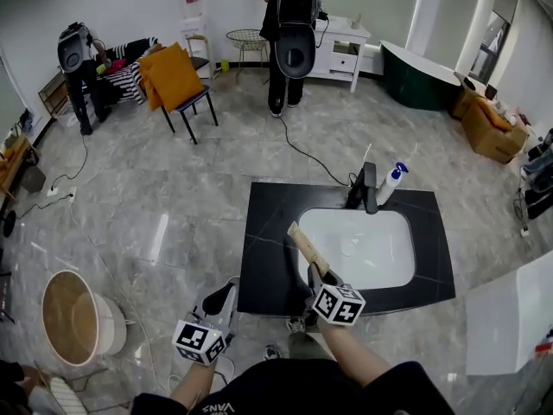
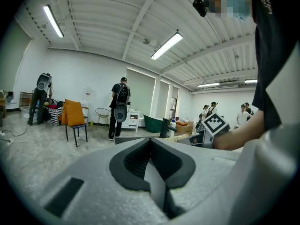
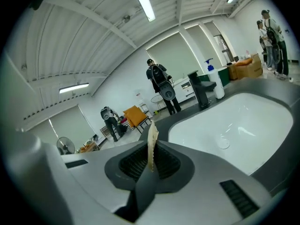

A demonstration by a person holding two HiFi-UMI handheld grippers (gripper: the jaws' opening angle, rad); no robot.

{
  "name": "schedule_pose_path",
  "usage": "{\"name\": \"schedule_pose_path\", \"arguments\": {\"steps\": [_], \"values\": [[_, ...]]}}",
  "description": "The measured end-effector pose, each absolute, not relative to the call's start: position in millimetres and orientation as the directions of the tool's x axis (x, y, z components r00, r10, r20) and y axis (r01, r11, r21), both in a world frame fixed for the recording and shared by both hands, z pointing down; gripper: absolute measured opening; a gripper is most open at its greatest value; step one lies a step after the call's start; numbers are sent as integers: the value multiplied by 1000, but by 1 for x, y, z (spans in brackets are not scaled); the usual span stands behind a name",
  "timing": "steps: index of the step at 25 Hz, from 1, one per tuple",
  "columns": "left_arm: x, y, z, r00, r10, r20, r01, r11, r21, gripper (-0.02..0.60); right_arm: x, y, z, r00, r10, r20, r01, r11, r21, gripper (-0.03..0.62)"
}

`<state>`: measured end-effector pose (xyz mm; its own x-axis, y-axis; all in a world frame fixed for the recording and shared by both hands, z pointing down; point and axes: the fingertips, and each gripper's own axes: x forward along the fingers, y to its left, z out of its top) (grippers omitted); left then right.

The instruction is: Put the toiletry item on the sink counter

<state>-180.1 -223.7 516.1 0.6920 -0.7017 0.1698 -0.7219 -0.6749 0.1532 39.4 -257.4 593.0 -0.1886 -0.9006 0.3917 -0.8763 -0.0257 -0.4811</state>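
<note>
A flat beige toiletry item (image 1: 304, 242), thin like a wooden comb, sticks up and to the left out of my right gripper (image 1: 314, 275), which is shut on it. In the right gripper view the item (image 3: 151, 142) stands edge-on between the pads of the right gripper (image 3: 151, 159). It hangs over the left front of the black sink counter (image 1: 268, 258), beside the white basin (image 1: 371, 249). My left gripper (image 1: 223, 299) sits lower left, off the counter, over the floor. In its own view the left gripper (image 2: 151, 144) is shut with nothing in it.
A black faucet (image 1: 367, 188) and a white pump bottle (image 1: 393, 182) stand at the counter's back edge. A round white tub (image 1: 73, 318) sits on the floor at left, a white panel (image 1: 510, 318) at right. A person (image 1: 289, 33) and an orange chair (image 1: 177, 80) are farther back.
</note>
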Motion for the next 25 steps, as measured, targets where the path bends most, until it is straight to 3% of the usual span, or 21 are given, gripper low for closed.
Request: {"name": "schedule_pose_path", "arguments": {"steps": [12, 19, 25], "values": [[-179, -259, 524, 635, -751, 182, -773, -617, 149, 6, 41, -313, 639, -209, -887, 410, -708, -152, -690, 31], [-175, -278, 529, 605, -773, 190, -796, -585, 158, 6, 31, -336, 659, -212, -897, 388, -478, -252, -842, 32], [-180, -285, 535, 570, -794, 212, -821, -547, 163, 6, 22, -358, 673, -219, -898, 382, -373, -284, -883, 35]]}}
